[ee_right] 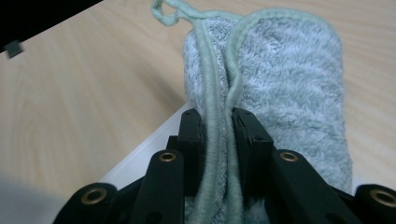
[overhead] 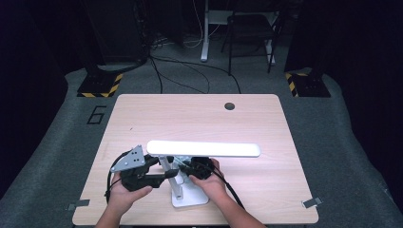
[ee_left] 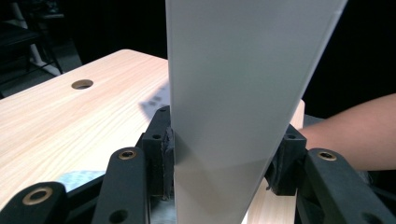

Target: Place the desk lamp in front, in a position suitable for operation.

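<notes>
clearly, on the left, the left gripper is clamping the white desk lamp: in the left gripper view its pads are pressing on both edges of a flat white part of the lamp, which is rising straight up between the jaws. in the high view the lamp is standing on its base near the front edge of the wooden table, its long lit bar lying level above both hands.

moving right, the right gripper is nipped together on the hemmed edges of a pale green cloth, which is folded into a soft wad and is lying out ahead of the jaws over the table and a white surface, likely the lamp's base.

judging the risks: the right gripper's hold is looking thin, only on the piping, so the cloth may be slipping free under a wiping stroke. pushing the wad hard against the lamp could be tipping it if the left clamp is giving way, since smooth plastic is slippery. the cloth's loose loop could also be snagging on the lamp's joint.
</notes>
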### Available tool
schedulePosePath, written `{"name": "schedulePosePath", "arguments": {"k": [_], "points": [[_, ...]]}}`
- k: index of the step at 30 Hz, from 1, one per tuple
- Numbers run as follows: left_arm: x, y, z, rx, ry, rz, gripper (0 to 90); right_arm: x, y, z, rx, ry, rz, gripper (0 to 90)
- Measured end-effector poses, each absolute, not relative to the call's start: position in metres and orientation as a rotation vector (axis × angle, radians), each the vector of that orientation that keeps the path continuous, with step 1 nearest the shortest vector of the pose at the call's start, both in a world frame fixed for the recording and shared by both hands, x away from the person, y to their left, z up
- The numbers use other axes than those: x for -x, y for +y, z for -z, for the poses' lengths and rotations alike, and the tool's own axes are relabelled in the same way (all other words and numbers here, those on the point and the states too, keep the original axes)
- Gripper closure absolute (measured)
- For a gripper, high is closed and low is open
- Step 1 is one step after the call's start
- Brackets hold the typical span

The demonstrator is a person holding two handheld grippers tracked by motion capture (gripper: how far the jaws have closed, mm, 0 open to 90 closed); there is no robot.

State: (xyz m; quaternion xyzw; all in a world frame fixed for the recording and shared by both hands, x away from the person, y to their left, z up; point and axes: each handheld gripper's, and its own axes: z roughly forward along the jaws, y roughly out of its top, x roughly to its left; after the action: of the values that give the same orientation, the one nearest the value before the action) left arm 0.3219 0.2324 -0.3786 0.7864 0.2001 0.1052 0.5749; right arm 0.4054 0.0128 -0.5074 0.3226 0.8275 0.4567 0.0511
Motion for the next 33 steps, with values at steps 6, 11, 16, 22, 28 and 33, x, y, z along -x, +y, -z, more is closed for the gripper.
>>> {"name": "schedulePosePath", "arguments": {"k": [6,11,16,22,28,33], "points": [[-0.32,0.229,0.379,-1.849,0.463,-0.256,52.8,-0.373,-0.007,0.515,-0.968,2.559,-1.485,74.4],[-0.32,0.227,0.38,-1.838,0.457,-0.253,52.6,-0.361,-0.018,0.514,-0.872,2.55,-1.426,74.3],[-0.323,0.229,0.384,-1.815,0.466,-0.212,51.1,-0.367,-0.022,0.516,-0.97,2.533,-1.474,73.7],[-0.324,0.227,0.391,-1.867,0.459,-0.212,49.3,-0.365,-0.022,0.518,-0.988,2.502,-1.495,73.5],[-0.325,0.233,0.395,-1.86,0.44,-0.193,48.5,-0.364,-0.022,0.52,-0.988,2.489,-1.507,73.5],[-0.325,0.236,0.397,-1.849,0.438,-0.189,51.0,-0.364,-0.023,0.52,-0.991,2.49,-1.518,73.5]]}}
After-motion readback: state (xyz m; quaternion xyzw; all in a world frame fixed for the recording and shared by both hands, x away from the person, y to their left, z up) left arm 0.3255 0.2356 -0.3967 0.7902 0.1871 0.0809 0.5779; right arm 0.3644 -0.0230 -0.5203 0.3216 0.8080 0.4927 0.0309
